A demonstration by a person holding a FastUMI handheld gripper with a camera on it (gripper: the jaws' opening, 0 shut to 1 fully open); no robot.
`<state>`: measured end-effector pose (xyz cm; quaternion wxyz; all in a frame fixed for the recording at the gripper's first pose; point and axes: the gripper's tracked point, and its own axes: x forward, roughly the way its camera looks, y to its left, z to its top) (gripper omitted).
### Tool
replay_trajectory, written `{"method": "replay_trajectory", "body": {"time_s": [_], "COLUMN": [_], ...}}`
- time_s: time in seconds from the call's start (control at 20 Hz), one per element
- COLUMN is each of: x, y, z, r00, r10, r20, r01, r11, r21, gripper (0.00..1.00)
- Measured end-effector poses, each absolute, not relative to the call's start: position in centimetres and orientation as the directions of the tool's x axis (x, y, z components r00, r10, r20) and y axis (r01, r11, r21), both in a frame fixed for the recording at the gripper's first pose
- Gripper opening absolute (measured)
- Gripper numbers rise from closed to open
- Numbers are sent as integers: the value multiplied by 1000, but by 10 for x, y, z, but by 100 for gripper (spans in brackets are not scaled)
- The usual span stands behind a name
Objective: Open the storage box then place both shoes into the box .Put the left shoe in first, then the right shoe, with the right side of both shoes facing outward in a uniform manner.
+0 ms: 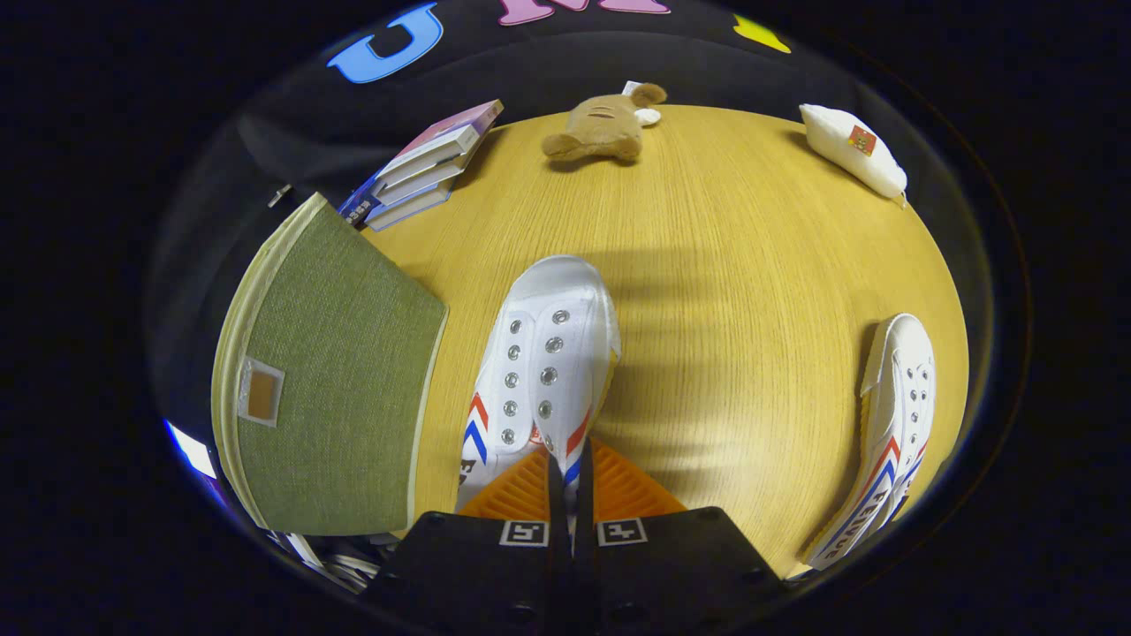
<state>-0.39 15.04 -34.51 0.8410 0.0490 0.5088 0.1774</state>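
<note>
Tongs (570, 473) at the lower centre of the frame, their two fingers drawn nearly together and clamped on the heel-side upper of a white canvas shoe (543, 371), one finger pressing from each side of the thin fabric edge. The gripped shoe extends away from the fingers toward the middle of the frame, toe pointing to the far side, metal eyelets in two rows along its top and red and blue chevron stripes on its flanks; whether its sole rests on the tabletop (733, 265) or is lifted clear cannot be told. Second white shoe (888, 433) at the lower right of the frame, well apart from the first, lying near the tabletop's edge with its striped side turned up and toward the centre. Storage box (340, 389) at the left of the frame, just beside the gripped shoe: a green fabric-covered panel with pale edging and a small label window faces the camera; whether the panel is the lid or a wall, and whether the box is open, cannot be told. Stack of books (424, 168) at the upper left, beyond the box. Brown plush toy (605, 128) at the upper centre, on the far edge of the wood-grain tabletop. White pouch (853, 150) at the upper right.
</note>
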Motion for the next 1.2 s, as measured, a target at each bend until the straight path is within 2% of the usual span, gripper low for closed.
{"method": "replay_trajectory", "body": {"time_s": [0.25, 0.65, 0.9, 1.2], "x": [-9, -37, -61, -76], "y": [147, 180, 249, 344], "z": [-288, -163, -132, -141], "r00": [485, 602, 587, 490], "r10": [342, 341, 431, 541], "r20": [-805, -722, -685, -683], "r01": [-112, -65, -100, -200], "r11": [937, 922, 879, 833], "r21": [330, 381, 467, 516], "gripper": [5, 5, 5, 5]}}
